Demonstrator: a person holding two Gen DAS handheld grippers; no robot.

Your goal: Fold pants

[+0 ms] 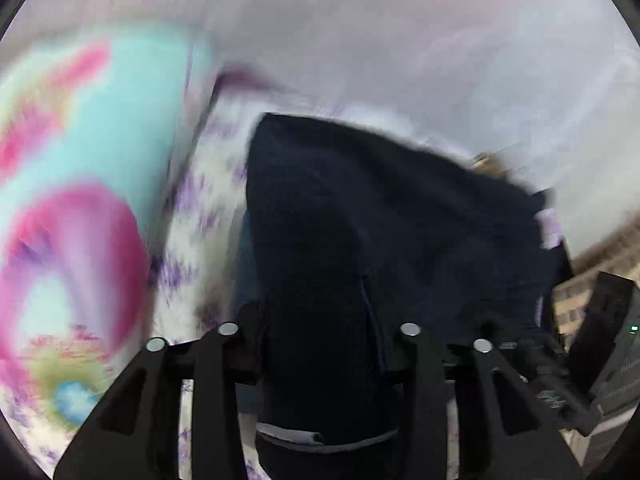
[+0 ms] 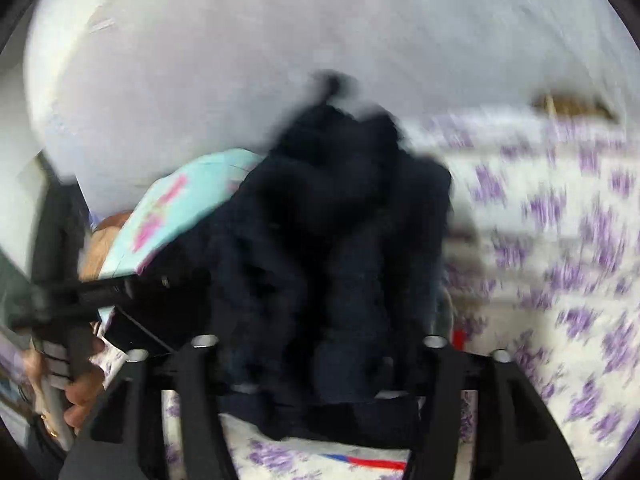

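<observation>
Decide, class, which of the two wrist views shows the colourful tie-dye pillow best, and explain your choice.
The left wrist view. There the tie-dye pillow fills the left side, its turquoise, pink and green patches showing despite blur. In the right wrist view only a narrow turquoise strip shows, the rest hidden behind the dark pants.

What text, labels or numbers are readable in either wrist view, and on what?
None readable.
Tag at the waistband of the dark pants, left wrist view: white and blank.
Red, white and blue label at the bottom of the right wrist view: too blurred to read.
</observation>
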